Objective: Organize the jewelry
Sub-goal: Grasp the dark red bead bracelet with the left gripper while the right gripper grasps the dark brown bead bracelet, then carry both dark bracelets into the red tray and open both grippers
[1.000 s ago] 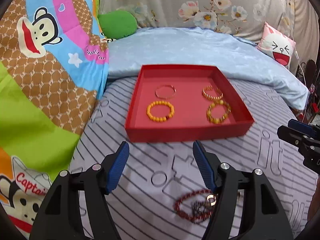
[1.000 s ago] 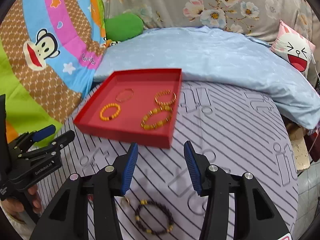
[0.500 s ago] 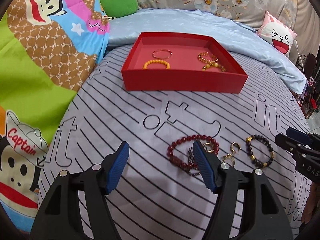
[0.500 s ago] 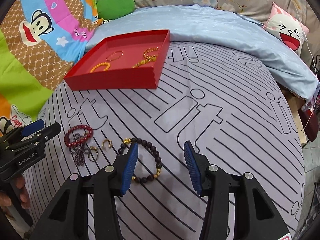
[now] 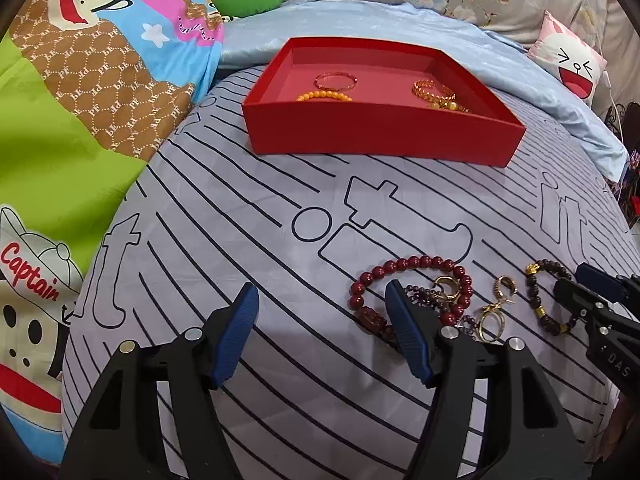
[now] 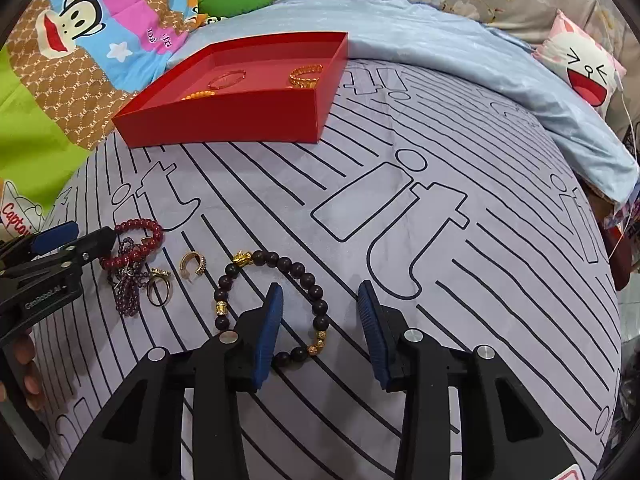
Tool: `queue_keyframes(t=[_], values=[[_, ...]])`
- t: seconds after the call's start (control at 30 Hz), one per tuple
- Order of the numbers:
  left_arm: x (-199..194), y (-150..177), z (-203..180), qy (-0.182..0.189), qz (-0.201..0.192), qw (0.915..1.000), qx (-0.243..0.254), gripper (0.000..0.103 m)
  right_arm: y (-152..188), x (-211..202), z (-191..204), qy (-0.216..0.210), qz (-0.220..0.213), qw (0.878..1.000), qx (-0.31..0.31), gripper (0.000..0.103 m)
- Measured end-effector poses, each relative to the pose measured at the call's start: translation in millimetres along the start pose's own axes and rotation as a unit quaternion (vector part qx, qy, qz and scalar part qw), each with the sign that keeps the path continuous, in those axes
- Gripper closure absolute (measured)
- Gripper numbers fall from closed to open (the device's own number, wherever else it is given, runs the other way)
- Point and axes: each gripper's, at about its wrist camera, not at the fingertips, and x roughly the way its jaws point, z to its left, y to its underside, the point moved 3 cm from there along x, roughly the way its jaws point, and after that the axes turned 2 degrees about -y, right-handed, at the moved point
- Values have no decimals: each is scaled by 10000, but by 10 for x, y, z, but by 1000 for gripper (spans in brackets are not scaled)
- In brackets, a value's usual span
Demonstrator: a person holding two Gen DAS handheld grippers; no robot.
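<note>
Low in both frames, the left gripper [image 5: 322, 334] and right gripper [image 6: 320, 330] gape empty over the dark bead bracelet [image 6: 280, 304]; red tray [image 5: 380, 132] sits above.

Red tray [image 5: 380, 136], dark-red bracelet [image 5: 416, 264], grey bedsheet [image 6: 460, 280] (black stripes)

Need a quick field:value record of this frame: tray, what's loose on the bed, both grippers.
tray: red tray on the striped bedsheet, far side
tray contents: orange bead bracelet, thin pink bangle, gold bracelets
loose items: red bead bracelet, dark bead bracelet, gold earrings, purple bead strand
left gripper: open, empty, beside the red bead bracelet
right gripper: open, empty, over the dark bead bracelet
</note>
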Motion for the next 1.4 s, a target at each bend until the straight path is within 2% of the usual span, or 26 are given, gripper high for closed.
queue_keyframes(t=[0.13,0.33,0.4,0.43,0.5,0.53,0.63,0.93,1.17,1.4], values=[[47,18,-14,-47,-21,10000,65,43,7,-2,30,14,-19,10000,-77,71],[27,19,-48,138,-53,9998,139,58,6,1,77,-52,-22,9998,-169,81],[8,22,-77,239,-61,9995,208,72,9,0,94,-58,-18,9998,-203,84],[-3,22,-93,333,-50,9992,234,75,9,0,102,-74,-13,9998,-204,86],[-18,19,-120,519,-5,9984,245,92,9,0,107,-99,-1,9997,-201,88],[-21,20,-127,587,26,9980,235,93,10,-1,114,-118,10,9997,-204,91],[-38,19,-150,708,98,9972,219,95,17,-10,140,-161,48,9996,-210,95],[-309,-48,-156,1127,71,9936,51,95,28,-165,128,-364,34,9993,-25,95],[-666,-238,-258,1446,-166,9892,144,95,-134,-453,140,-435,-230,9988,3,96],[-913,-455,-372,1592,-397,9859,321,95,-336,-670,140,-467,-459,9979,-16,95]])
